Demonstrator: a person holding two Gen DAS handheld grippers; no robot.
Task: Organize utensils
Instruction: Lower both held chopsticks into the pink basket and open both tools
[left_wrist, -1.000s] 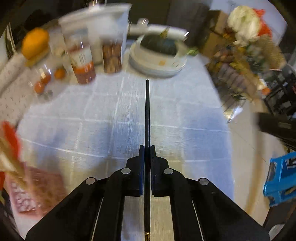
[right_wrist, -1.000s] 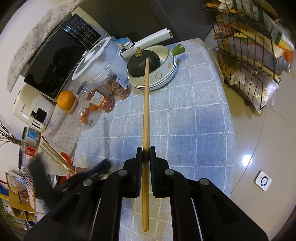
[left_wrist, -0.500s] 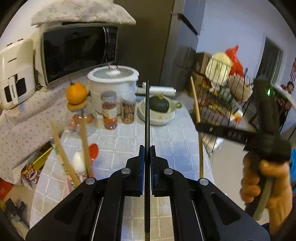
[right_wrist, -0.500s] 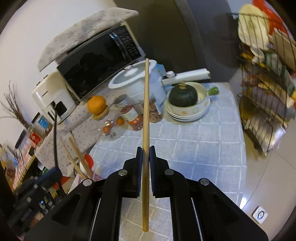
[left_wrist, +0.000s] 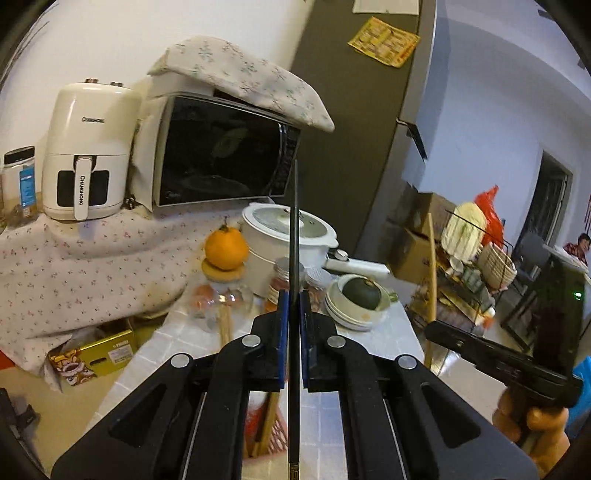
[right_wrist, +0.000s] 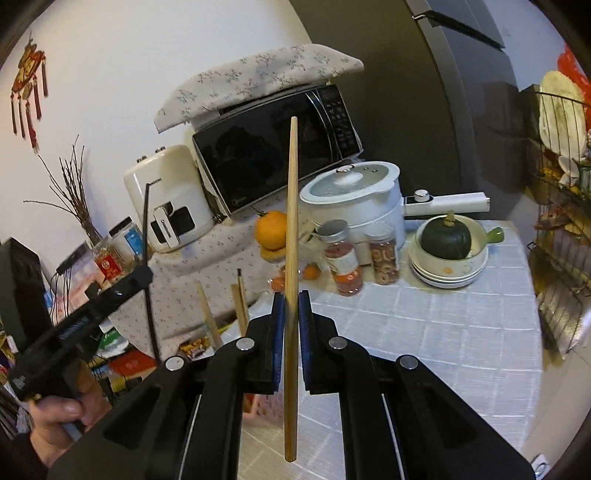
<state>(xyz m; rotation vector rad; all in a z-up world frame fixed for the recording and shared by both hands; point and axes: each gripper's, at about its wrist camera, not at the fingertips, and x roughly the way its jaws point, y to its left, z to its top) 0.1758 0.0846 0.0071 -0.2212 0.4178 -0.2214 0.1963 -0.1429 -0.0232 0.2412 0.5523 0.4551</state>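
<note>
Kitchen table (right_wrist: 424, 332) below — each hand-held gripper clamps one chopstick.

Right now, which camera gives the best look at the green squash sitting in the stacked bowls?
The right wrist view: the squash sits unblocked and sharp, stem visible, in the bowls. In the left wrist view the squash is smaller, just right of the left hand-held gripper and its black chopstick.

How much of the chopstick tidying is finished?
Some wooden sticks already stand in the pink basket. In hand now: the left gripper is shut on a black chopstick, and the right gripper is shut on a wooden chopstick. Both are raised above the table and still need dropping in.
</note>
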